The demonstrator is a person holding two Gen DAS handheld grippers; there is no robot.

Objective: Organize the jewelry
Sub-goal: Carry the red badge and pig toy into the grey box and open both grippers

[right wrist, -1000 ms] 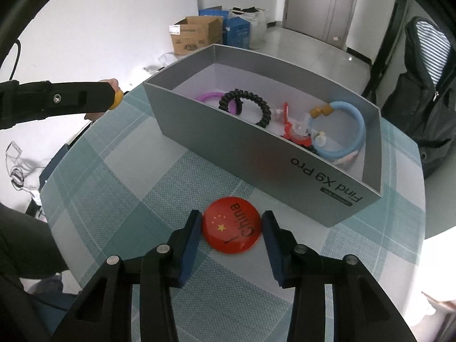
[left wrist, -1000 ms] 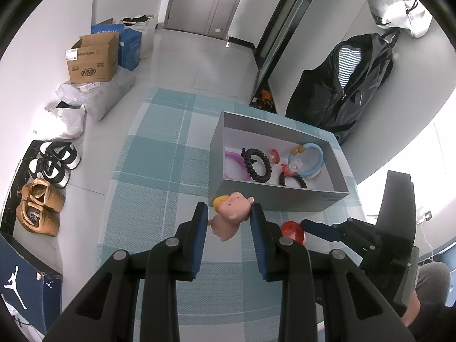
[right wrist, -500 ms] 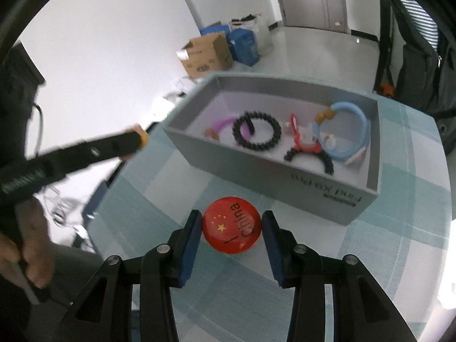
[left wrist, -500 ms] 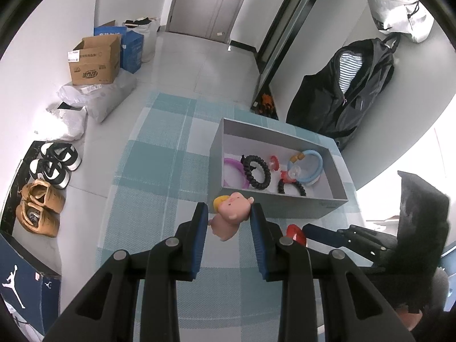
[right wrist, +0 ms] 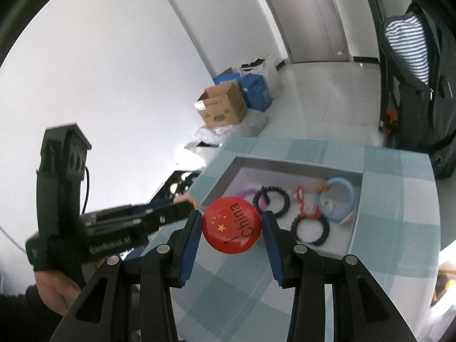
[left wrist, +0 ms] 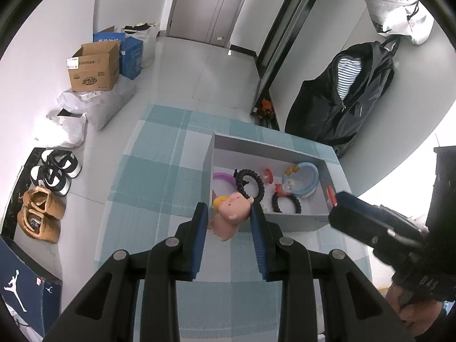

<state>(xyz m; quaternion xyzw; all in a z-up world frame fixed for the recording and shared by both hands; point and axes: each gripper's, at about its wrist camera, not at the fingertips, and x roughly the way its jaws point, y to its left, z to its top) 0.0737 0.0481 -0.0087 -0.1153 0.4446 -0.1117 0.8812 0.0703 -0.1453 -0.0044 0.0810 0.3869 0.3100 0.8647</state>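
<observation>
My left gripper is shut on a pink pig charm and hangs in the air just in front of the grey box. My right gripper is shut on a round red China badge, lifted above the table at the box's near left corner. Inside the box lie a black bead bracelet, a purple ring, a light blue bangle, red clips and another black bracelet. The badge's edge shows at the right gripper's tip in the left wrist view.
The box sits on a table with a teal checked cloth. On the floor beyond are cardboard boxes, plastic bags and shoes. A dark jacket hangs at the right. A hand holds the left gripper's handle.
The right gripper has lifted the China badge off the cloth and rolled, now hovering by the box. The left gripper keeps the pig charm in about the same place.
</observation>
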